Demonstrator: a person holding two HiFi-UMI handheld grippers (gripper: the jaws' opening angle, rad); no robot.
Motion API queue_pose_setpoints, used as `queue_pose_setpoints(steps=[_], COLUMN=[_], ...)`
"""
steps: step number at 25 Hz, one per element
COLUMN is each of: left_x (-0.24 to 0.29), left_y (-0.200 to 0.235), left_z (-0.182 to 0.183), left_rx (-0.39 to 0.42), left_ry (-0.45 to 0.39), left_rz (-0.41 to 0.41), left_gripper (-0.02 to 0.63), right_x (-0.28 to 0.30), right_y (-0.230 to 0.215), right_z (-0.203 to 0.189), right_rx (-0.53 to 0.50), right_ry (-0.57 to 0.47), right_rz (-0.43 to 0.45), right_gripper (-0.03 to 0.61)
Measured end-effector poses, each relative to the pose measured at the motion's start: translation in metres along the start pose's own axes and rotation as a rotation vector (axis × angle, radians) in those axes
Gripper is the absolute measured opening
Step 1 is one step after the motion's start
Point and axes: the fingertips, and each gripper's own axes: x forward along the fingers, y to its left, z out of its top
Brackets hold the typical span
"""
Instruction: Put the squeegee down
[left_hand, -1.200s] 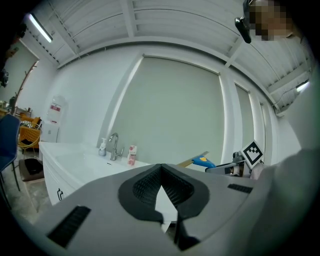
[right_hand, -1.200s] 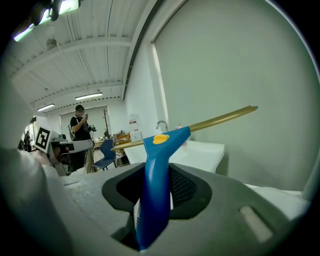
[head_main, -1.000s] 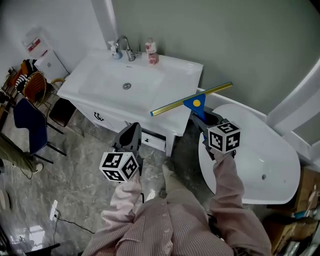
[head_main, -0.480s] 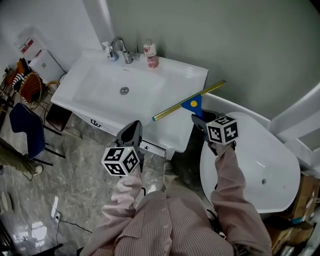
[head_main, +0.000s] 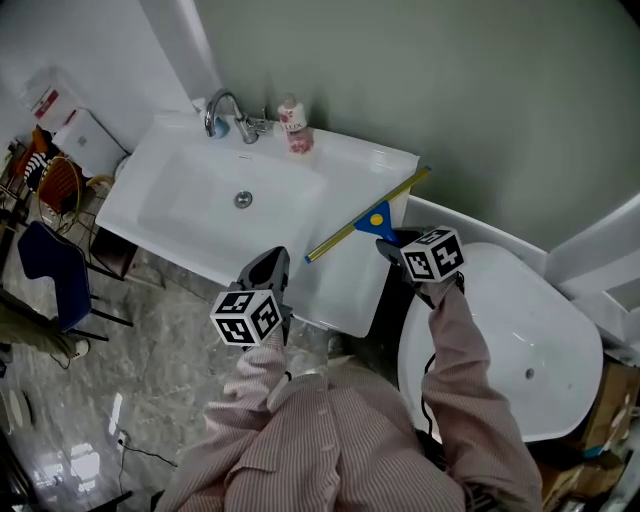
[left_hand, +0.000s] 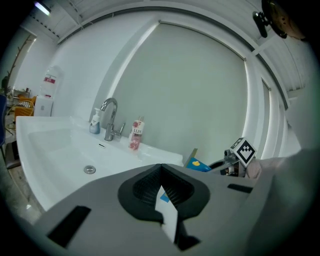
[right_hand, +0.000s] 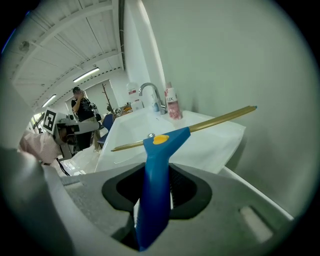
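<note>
The squeegee (head_main: 378, 219) has a blue handle with a yellow dot and a long brass blade bar (right_hand: 210, 121). My right gripper (head_main: 390, 240) is shut on the handle (right_hand: 155, 185), and the bar lies slantwise over the right end of the white vanity top (head_main: 345, 285). I cannot tell if the bar touches the top. My left gripper (head_main: 268, 270) hangs at the vanity's front edge, its jaws shut on nothing. In the left gripper view the squeegee (left_hand: 199, 163) and the right gripper's marker cube (left_hand: 243, 150) show at the right.
The vanity holds a basin (head_main: 215, 200), a chrome faucet (head_main: 222, 108), a pink bottle (head_main: 293, 126) and a small blue bottle (left_hand: 95, 123). A white bathtub (head_main: 560, 380) stands to the right. A blue chair (head_main: 50, 265) and clutter stand at the left. A person (right_hand: 80, 102) stands far back.
Both grippers have moved forward toward the vanity and lower. The squeegee has come from in front of the vanity's right corner to over its right end.
</note>
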Motion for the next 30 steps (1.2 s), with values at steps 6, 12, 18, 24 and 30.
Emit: queue_pose_setpoints(steps=[6, 12, 18, 24, 30], left_x=[0.033, 0.061, 0.085, 0.097, 0.111], left_y=[0.009, 0.011, 0.014, 0.013, 0.013], left_z=[-0.006, -0.018, -0.028, -0.04, -0.056], left_rx=[-0.015, -0.029, -0.041, -0.052, -0.065], left_ry=[0.052, 0.123, 0.176, 0.228, 0.288], left_rz=[0.001, -0.008, -0.021, -0.057, -0.096], left_gripper=[0.002, 0.002, 0.002, 0.002, 0.002], right_x=[0.025, 0.045, 0.064, 0.07, 0.076], right_y=[-0.022, -0.033, -0.038, -0.038, -0.042], right_z=[0.002, 0.0, -0.005, -0.014, -0.02], right_rx=[-0.019, -0.026, -0.032, -0.029, -0.013], right_ry=[0.082, 0.165, 0.229, 0.282, 0.323], right_rz=[0.04, 0.078, 0.098, 0.067, 0.036], right_gripper=[0.127, 0.127, 0.127, 0.127, 0.127])
